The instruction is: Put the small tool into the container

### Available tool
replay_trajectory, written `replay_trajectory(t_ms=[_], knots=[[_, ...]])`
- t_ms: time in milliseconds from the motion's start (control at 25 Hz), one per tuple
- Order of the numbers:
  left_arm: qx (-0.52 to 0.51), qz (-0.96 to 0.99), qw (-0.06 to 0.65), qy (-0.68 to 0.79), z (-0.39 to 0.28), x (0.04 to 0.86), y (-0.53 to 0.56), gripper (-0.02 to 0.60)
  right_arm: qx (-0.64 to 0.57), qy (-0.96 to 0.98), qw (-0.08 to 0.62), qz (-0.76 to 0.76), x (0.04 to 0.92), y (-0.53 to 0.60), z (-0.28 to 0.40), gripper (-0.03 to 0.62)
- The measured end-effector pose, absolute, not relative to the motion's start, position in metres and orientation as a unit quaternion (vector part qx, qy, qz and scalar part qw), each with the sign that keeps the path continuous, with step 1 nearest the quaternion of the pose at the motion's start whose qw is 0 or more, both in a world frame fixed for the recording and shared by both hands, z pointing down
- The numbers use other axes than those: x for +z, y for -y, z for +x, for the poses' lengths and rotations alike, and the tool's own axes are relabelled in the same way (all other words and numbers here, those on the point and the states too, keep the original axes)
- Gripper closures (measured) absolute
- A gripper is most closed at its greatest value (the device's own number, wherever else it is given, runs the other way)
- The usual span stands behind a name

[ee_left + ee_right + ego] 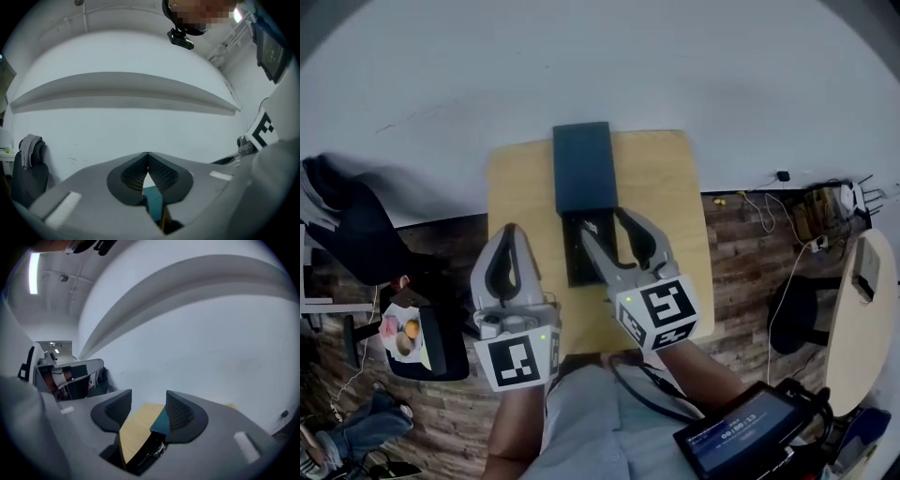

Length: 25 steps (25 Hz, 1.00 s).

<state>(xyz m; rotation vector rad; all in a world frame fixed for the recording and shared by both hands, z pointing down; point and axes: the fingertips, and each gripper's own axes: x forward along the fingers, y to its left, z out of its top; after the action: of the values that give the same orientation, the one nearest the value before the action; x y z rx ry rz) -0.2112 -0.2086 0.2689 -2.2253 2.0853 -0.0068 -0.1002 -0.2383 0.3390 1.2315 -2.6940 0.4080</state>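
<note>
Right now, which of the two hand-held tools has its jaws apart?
The right tool: its jaws stand apart with nothing held between them. The left tool has its jaws meeting at the tips.

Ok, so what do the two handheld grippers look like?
Both the left gripper and right gripper are pale grey, with curved tongs lined in black ribbed pads. Each carries a white cube printed with black square markers and a small green light. A black cable trails below the right one.
</note>
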Motion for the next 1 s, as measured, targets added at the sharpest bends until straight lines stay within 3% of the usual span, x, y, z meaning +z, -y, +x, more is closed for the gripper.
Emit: replay_trajectory(t_ms=[320,1000], knots=[[0.010,-0.721,0.073,-0.689,-0.166,0.231,0.171,0.571,0.063,0.910,0.023,0.409,0.275,0.202,-0.071,0.592],[0.023,-0.712,0.101,-0.695,-0.152,0.205,0.138,0.570,-0.009,0.916,0.012,0.400,0.239,0.163,-0.062,0.592]])
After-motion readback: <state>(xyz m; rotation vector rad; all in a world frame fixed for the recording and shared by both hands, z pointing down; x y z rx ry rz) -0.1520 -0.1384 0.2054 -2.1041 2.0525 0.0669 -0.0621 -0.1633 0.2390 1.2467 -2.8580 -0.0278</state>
